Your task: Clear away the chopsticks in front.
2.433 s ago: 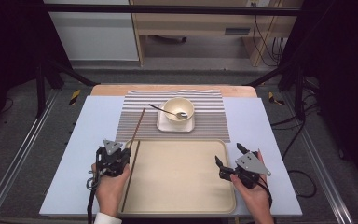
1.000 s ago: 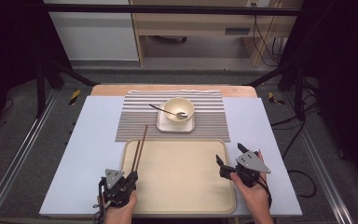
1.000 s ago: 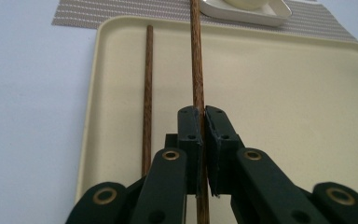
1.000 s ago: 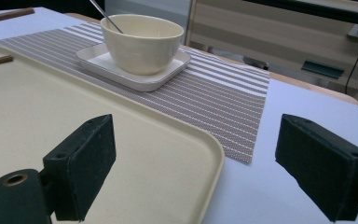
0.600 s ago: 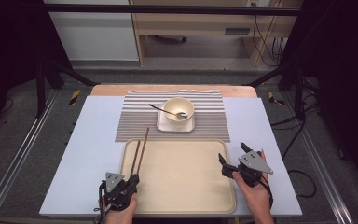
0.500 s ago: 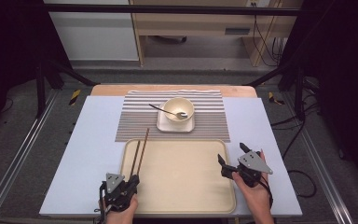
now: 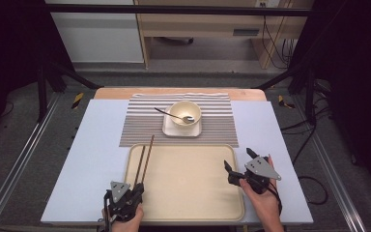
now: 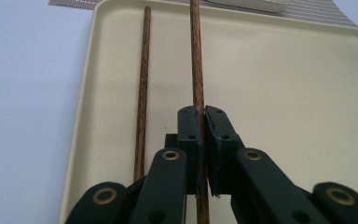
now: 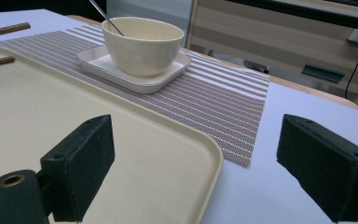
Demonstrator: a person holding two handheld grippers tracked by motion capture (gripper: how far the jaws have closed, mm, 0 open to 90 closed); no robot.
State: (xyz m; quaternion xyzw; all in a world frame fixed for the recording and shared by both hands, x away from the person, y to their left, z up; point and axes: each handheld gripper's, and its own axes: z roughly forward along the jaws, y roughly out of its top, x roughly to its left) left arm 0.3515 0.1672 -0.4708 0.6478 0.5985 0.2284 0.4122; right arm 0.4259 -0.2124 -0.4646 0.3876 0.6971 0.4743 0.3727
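- Left hand-held black two-jaw gripper (image 7: 134, 189) sits at the near left corner of the cream rectangular plastic tray (image 7: 193, 203); jaws pressed together, pinching one brown wooden chopstick (image 8: 197, 70) near its near end.
- In the left gripper view, that held chopstick runs straight away from the jaws over the tray floor towards the far rim.
- Second brown wooden chopstick (image 8: 142, 93) lies just beside the first, on the side nearer the tray's left rim, roughly parallel, apart from the jaws.
- In the high view, both chopsticks extend along the left edge of the tray, and their far tips pass over the far rim onto the striped grey-and-white woven placemat (image 7: 217, 130).
- Right hand-held black two-jaw gripper (image 7: 239, 163) is at the tray's right edge, about midway along it; jaws spread wide, nothing between them.
- Tray rests on the pale blue table surface (image 7: 96, 145), at its near edge, centred.
- Placemat lies just beyond the tray's far rim.
- On the placemat: a cream square plate (image 7: 170, 129) carrying a cream round bowl (image 7: 178, 110).
- A metal spoon (image 7: 166, 112) rests in the bowl, its handle leaning out over the left rim.
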